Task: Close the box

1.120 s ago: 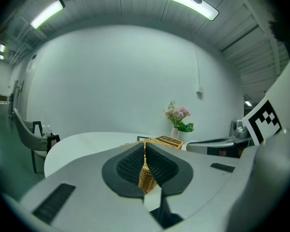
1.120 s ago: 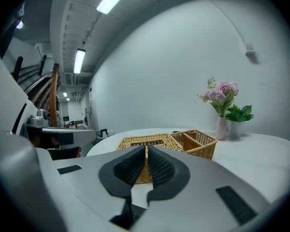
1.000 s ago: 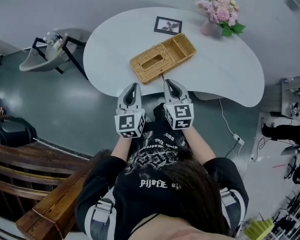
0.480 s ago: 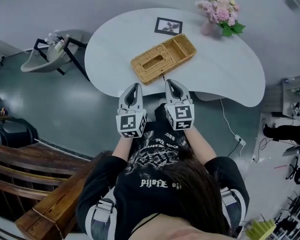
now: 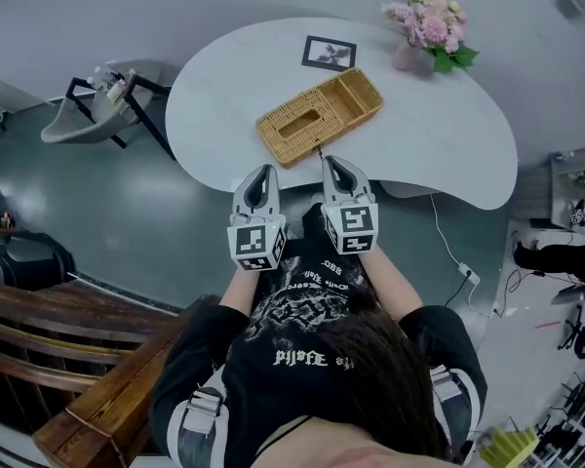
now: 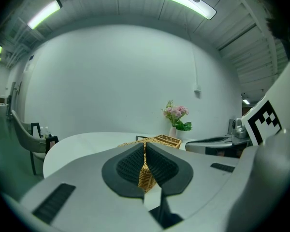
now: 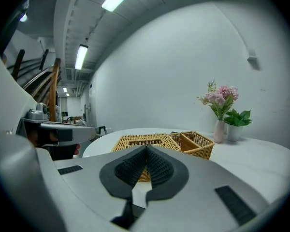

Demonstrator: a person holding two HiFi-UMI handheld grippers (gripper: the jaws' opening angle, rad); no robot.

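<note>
Both grippers hover side by side at the near edge of the white worktop (image 5: pixel 439 135), in front of the person's chest. The left gripper (image 5: pixel 263 172) has its jaws pressed together at the tips, with only a thin slit lower down, and nothing is gripped between them. It's the same for the right gripper (image 5: pixel 332 164): jaws closed tip to tip and empty.

The wicker box (image 5: pixel 320 115) lies open on the worktop just beyond the gripper tips. Its slotted half is on the left and its open-topped half is nearer the pink flowers (image 5: pixel 424 18). Neither gripper touches it.

The left gripper view looks past the closed jaws (image 6: pixel 145 146) to the box (image 6: pixel 166 140). In the right gripper view it spreads wide behind the jaws (image 7: pixel 146 150). A framed picture (image 5: pixel 329 53) lies flat beyond the box.
</note>
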